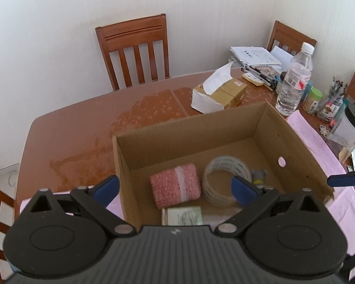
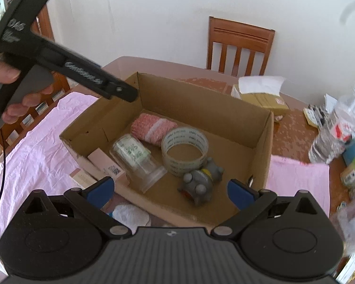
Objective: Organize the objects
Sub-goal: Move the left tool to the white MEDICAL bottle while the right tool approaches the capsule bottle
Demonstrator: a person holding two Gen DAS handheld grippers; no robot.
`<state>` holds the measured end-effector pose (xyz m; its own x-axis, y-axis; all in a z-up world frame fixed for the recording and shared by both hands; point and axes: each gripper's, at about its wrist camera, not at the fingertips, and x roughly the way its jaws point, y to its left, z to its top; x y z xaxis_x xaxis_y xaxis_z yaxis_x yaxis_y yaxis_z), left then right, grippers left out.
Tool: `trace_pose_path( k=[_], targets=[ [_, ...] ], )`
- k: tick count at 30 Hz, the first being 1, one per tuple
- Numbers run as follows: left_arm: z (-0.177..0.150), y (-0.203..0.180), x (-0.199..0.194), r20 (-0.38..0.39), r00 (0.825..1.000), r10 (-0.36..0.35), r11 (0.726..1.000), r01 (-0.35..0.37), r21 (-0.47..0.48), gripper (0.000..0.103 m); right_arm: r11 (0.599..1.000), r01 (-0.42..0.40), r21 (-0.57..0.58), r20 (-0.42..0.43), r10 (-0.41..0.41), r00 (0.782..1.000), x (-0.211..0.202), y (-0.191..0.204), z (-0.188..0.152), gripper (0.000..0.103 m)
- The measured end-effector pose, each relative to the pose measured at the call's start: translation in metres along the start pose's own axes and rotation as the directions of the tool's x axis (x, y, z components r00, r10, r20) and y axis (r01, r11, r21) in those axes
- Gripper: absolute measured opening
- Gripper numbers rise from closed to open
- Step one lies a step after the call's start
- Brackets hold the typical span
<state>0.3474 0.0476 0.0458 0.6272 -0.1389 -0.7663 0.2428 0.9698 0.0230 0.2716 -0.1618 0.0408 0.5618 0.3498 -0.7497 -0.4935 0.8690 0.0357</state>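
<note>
An open cardboard box point(image 1: 191, 127) stands on the table. In it lie a pink knitted roll point(image 1: 175, 184), a roll of clear tape point(image 1: 224, 182), a clear jar with a green label point(image 2: 137, 158) on its side, and a grey toy point(image 2: 201, 182). My left gripper point(image 1: 175, 189) hangs open over the box's near-left corner, nothing between its fingers. My right gripper point(image 2: 170, 190) is open too, above the box's near wall, empty. A hand point(image 2: 2, 71) holds the left gripper's handle at the upper left of the right wrist view.
The box rests partly on a pink cloth point(image 2: 35, 146). Small pink cartons point(image 2: 106, 165) lie at its near-left wall. Behind it are a tan packet point(image 1: 222, 92), a water bottle point(image 1: 293, 80), papers and pens point(image 1: 255, 56), jars point(image 1: 350, 127) and wooden chairs point(image 1: 135, 49).
</note>
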Motion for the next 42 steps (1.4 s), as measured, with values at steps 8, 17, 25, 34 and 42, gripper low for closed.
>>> trace_pose_path(
  k=[8, 17, 25, 34, 42],
  targets=[
    [-0.055, -0.006, -0.034, 0.019, 1.0, 0.019, 0.999, -0.018, -0.046, 0.101, 0.998, 0.038, 0.058, -0.011, -0.038, 0.999, -0.019, 0.006, -0.055, 0.103],
    [-0.112, -0.01, -0.046, -0.004, 0.999, 0.035, 0.995, -0.036, -0.092, 0.101, 0.992, 0.097, 0.077, -0.101, -0.089, 0.991, -0.018, 0.007, -0.105, 0.103],
    [-0.154, -0.01, -0.048, -0.04, 0.999, 0.026, 0.974, -0.034, -0.223, 0.101, 0.986, 0.131, 0.107, -0.163, -0.113, 0.98, -0.008, 0.002, -0.14, 0.103],
    [-0.189, -0.045, -0.062, -0.109, 0.99, 0.095, 0.949, -0.123, -0.289, 0.101, 0.999, 0.026, -0.022, -0.171, -0.029, 0.985, 0.001, -0.007, -0.155, 0.103],
    [-0.203, -0.095, -0.066, -0.132, 0.985, 0.113, 0.912, -0.155, -0.379, 0.101, 0.991, -0.063, -0.121, -0.161, 0.043, 0.986, 0.001, -0.025, -0.159, 0.103]
  ],
)
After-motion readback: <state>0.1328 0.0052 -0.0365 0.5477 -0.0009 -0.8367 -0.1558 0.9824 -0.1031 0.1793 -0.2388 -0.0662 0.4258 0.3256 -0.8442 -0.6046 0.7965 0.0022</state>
